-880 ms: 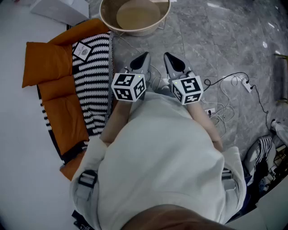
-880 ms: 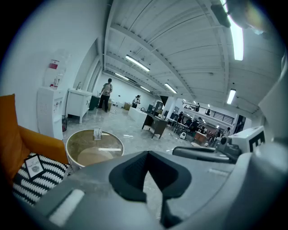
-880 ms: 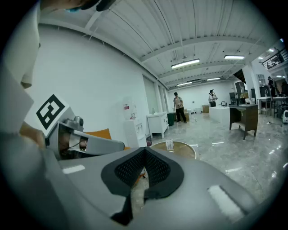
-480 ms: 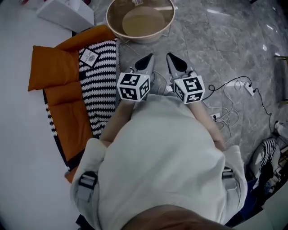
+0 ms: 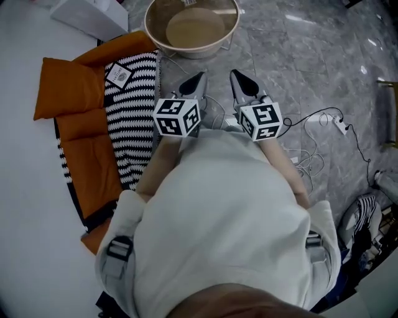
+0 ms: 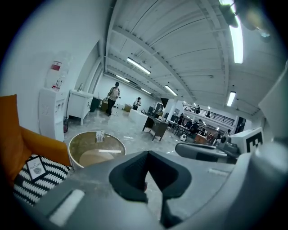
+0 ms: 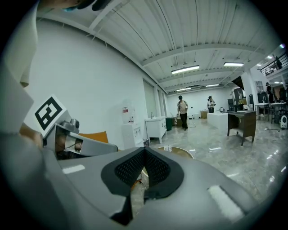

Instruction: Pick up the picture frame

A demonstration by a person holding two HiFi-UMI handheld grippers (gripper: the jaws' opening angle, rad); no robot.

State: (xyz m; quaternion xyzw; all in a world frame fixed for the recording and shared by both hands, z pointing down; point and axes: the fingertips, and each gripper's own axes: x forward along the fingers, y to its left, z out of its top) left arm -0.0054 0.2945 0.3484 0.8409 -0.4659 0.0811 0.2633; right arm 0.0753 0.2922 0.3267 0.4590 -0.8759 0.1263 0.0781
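Observation:
No picture frame shows in any view. In the head view my left gripper (image 5: 194, 82) and my right gripper (image 5: 240, 81) are held side by side in front of the person's body, over the grey marble floor. Both point away toward a round tan basin (image 5: 191, 26). Each has its jaws shut with nothing between them. In the left gripper view the shut left gripper (image 6: 148, 179) faces the basin (image 6: 95, 147), and the right gripper's arm crosses at the right. In the right gripper view the right gripper (image 7: 143, 173) is shut and empty too.
An orange cushioned seat (image 5: 74, 99) with a black-and-white striped throw (image 5: 132, 118) lies at the left. White and black cables (image 5: 317, 133) trail over the floor at the right. A white box (image 5: 87, 15) sits top left. People stand far off in the hall (image 7: 182, 112).
The view has shifted slightly; both grippers stay side by side and shut, with the left one a little nearer the striped throw than before.

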